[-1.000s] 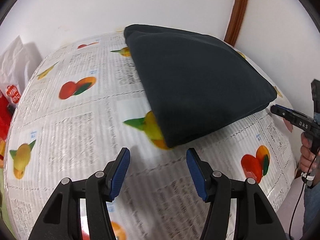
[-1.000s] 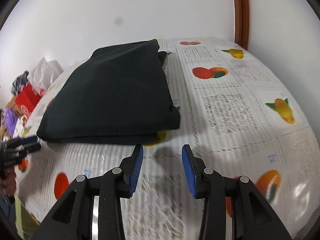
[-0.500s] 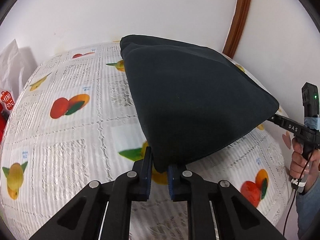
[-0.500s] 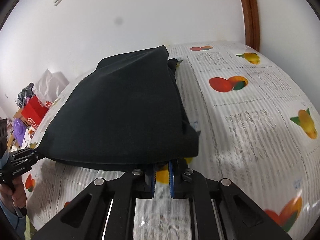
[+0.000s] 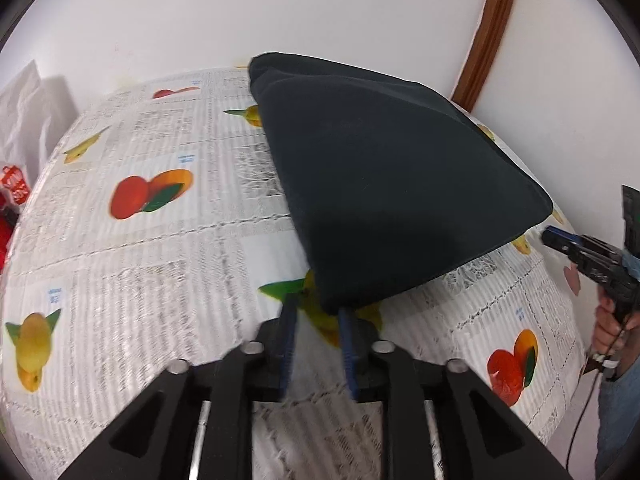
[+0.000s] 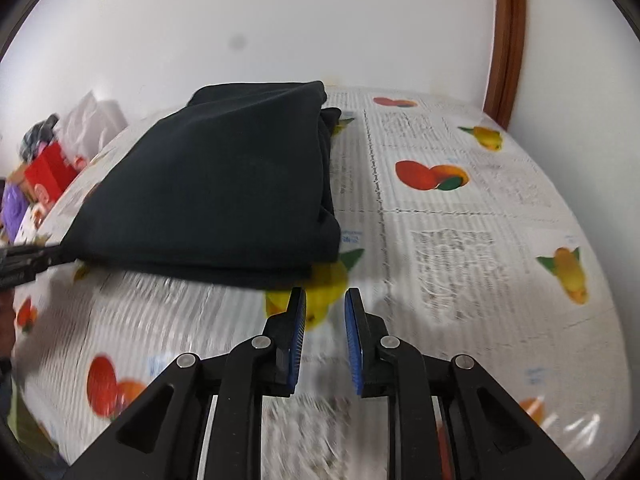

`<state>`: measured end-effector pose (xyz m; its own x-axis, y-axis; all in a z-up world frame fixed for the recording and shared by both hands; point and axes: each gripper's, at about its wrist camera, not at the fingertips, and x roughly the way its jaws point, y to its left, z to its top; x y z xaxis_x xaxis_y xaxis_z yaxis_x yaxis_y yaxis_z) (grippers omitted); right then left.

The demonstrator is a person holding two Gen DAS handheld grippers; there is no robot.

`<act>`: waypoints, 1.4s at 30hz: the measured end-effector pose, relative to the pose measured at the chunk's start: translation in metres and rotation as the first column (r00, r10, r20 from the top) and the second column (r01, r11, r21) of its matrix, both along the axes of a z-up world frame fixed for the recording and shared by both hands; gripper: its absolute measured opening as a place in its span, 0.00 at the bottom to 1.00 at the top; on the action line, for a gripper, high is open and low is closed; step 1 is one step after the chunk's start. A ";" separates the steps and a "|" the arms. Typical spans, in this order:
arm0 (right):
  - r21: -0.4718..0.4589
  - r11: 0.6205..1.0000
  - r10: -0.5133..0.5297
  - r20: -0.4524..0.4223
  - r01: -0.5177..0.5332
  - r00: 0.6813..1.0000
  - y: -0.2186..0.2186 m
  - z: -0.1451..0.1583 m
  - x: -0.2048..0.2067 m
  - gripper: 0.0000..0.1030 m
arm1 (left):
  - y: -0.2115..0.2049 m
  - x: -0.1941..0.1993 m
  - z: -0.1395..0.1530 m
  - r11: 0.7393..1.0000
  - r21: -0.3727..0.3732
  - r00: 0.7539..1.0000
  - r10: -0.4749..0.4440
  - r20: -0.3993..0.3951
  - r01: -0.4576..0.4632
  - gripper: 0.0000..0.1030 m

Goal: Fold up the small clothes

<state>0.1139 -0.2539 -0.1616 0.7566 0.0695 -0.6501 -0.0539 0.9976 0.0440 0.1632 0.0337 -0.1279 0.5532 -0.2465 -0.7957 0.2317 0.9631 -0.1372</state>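
1. While its jaws part, the left gripper (image 5: 316,314) at bottom centre stands narrow, the garment's near corner just at its blue tips, not pinched.
2. R gripper (image 6: 325,300), bottom centre, also opening; nothing between the pads.
3. Folded black garment (image 6: 224,188) lies mid-frame on the fruit-print tablecloth (image 6: 460,248), w/ the wall behind.

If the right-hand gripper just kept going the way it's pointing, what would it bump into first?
Probably the tablecloth, on its yellow fruit print just ahead of the right gripper, whose jaws are opening and empty. The dark folded cloth lies just left of that line.
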 end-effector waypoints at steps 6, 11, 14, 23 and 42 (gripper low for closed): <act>0.089 0.995 0.038 0.092 -0.047 0.995 -0.014 0.028 -0.013 0.31 | 0.006 -0.007 0.013 1.000 -0.003 1.000 0.002 0.024 -0.002 0.29; 0.148 0.988 0.020 0.101 -0.035 0.995 -0.009 0.033 0.021 0.34 | 0.001 0.003 0.024 1.000 -0.010 0.998 0.011 0.062 -0.010 0.36; 0.212 0.975 0.055 0.031 -0.060 0.998 -0.008 0.024 0.041 0.18 | -0.004 0.013 0.027 1.000 -0.016 0.997 0.028 0.070 -0.027 0.36; 0.213 0.975 0.068 -0.010 -0.064 0.998 -0.024 0.010 0.022 0.07 | -0.009 0.026 0.026 0.998 -0.025 0.996 0.052 0.068 -0.051 0.36; 0.118 0.991 0.060 0.073 -0.068 0.996 -0.005 0.052 0.039 0.03 | -0.011 0.039 0.035 0.997 0.047 0.995 0.062 0.072 -0.065 0.38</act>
<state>0.1530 -0.2588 -0.1092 0.7911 0.1933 -0.5803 -0.1244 0.9798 0.1568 0.2025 0.0226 -0.0929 0.6219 -0.1706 -0.7643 0.1773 0.9813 -0.0748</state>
